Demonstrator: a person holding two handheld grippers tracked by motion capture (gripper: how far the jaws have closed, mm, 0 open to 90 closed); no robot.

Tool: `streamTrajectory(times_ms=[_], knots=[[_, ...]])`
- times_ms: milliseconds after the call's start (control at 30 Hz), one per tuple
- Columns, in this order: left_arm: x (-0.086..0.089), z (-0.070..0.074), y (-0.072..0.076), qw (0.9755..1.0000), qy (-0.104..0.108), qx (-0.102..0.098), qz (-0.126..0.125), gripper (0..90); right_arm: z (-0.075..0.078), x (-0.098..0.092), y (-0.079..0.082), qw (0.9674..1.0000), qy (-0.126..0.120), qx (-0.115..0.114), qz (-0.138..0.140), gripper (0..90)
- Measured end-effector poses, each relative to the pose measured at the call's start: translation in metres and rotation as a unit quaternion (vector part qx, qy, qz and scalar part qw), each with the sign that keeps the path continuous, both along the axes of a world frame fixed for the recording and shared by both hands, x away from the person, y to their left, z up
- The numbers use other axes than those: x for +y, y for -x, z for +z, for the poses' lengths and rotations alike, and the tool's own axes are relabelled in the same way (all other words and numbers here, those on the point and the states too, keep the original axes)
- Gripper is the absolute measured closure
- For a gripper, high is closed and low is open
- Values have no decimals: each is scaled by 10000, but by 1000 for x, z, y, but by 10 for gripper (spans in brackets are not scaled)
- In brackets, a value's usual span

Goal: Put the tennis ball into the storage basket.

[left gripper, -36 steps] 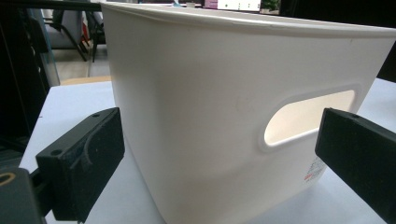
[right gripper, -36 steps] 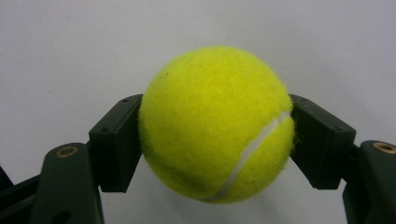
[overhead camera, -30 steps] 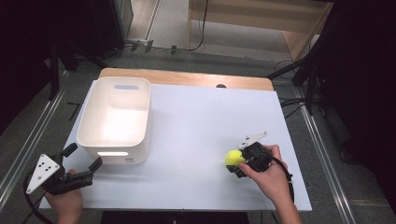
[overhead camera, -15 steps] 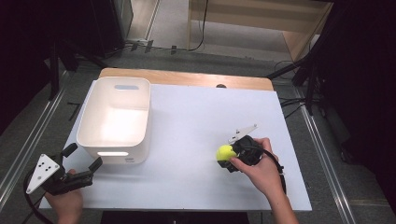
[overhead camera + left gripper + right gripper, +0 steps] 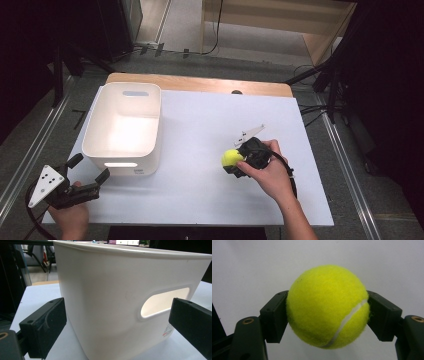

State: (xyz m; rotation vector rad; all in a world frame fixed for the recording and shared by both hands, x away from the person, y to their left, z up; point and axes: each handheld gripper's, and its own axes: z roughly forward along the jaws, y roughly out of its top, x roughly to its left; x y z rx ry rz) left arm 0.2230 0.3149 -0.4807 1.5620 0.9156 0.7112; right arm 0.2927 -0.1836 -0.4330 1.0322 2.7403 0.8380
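Note:
A yellow tennis ball (image 5: 231, 158) is clamped between the jaws of my right gripper (image 5: 235, 161), right of the table's middle; close up, the ball (image 5: 328, 306) has both black pads pressed against its sides. A white plastic bin (image 5: 125, 127) with a handle slot stands at the table's left. My left gripper (image 5: 90, 172) is open at the near left corner, pointed at the bin's near wall (image 5: 120, 302), its jaws spread wide on either side of it without touching.
The white tabletop (image 5: 200, 120) stretches between bin and ball. A wooden strip (image 5: 200, 84) runs along the far edge. Metal rails (image 5: 30, 150) flank the table, and cables lie on the floor behind.
My right gripper has carried the ball leftward and slightly away from me across the table. The left gripper has stayed put.

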Motion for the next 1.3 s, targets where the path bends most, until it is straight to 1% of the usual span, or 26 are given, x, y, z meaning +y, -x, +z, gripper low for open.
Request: streamTrajectory(times_ms=[133, 300, 567, 733, 833, 1067, 1300], knots=[[1, 0, 0, 10000, 14, -5, -12, 14, 2, 7, -5, 10000, -14, -2, 35, 246], [0, 0, 0, 10000, 11, -9, -16, 14, 5, 15, -10, 9999, -58, 11, 151, 246], [0, 0, 0, 10000, 12, 7, -19, 14, 10, 24, -18, 9996, -101, 10, 267, 246], [0, 0, -1, 10000, 12, 9, -14, 14, 14, 28, -20, 9991, -302, 62, 301, 246], [-1, 0, -1, 10000, 5, 15, -14, 14, 15, 31, -22, 9989, -332, 59, 329, 246], [0, 0, -1, 10000, 14, 13, -29, 14, 15, 38, -27, 9988, -307, 63, 384, 246], [-1, 0, -1, 10000, -17, 4, -35, 14, 19, 46, -30, 9985, -289, 19, 466, 246]])
